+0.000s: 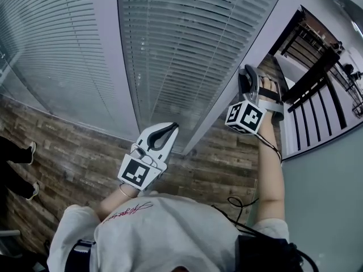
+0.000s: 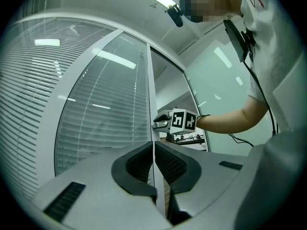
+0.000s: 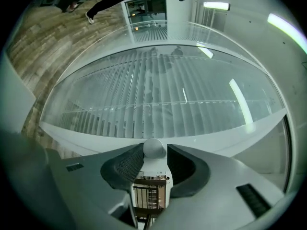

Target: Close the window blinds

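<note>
White slatted blinds hang behind glass panes, with thin dark gaps showing between the slats. A small round pale knob juts from the white window frame. My right gripper points level at the frame and is open, its jaws either side of the knob with a slim gap at the right pad. My left gripper is shut and empty, held lower and to the left in front of the glass. The left gripper view shows the right gripper at the frame.
A dark railing and stairs lie beyond the frame on the right, beside a pale wall. Below is wood-pattern flooring. Another person's legs and shoes stand at the far left. A black cable runs along the right forearm.
</note>
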`<act>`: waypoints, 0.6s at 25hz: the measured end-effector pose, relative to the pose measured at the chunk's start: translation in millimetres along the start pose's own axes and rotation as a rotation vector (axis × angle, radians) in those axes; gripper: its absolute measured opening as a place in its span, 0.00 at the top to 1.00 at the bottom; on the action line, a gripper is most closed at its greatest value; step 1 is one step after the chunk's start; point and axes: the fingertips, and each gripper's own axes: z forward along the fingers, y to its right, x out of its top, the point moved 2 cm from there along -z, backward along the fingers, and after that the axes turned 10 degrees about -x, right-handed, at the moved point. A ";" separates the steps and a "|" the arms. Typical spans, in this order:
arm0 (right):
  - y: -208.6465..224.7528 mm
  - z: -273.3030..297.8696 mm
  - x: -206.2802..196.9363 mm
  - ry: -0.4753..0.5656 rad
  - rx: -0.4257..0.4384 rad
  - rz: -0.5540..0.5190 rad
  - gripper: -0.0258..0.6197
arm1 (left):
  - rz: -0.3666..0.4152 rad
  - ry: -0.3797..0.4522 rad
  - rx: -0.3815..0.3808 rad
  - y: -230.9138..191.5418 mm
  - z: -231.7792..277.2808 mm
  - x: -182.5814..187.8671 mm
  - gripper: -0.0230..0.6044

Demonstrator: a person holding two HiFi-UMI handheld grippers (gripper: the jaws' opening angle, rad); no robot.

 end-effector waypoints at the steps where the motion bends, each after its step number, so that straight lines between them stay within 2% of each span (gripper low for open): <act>1: -0.8 0.6 0.0 0.009 -0.001 -0.029 0.71 | 0.000 -0.001 0.001 -0.1 0.1 -0.8 0.93; 4: -6.3 2.0 1.7 0.034 -0.007 -0.134 0.73 | -0.005 0.000 0.005 0.6 -0.2 -2.1 0.93; 6: -6.9 2.5 2.0 0.044 -0.008 -0.145 0.75 | -0.007 0.000 0.005 1.6 0.2 -1.8 0.93; 10: -4.9 1.4 2.8 0.026 -0.019 -0.037 0.76 | -0.010 -0.003 0.004 4.6 0.3 -3.4 0.93; 15: -1.0 0.9 3.2 -0.014 -0.029 0.205 0.76 | -0.014 0.000 0.006 6.4 -0.3 -3.4 0.93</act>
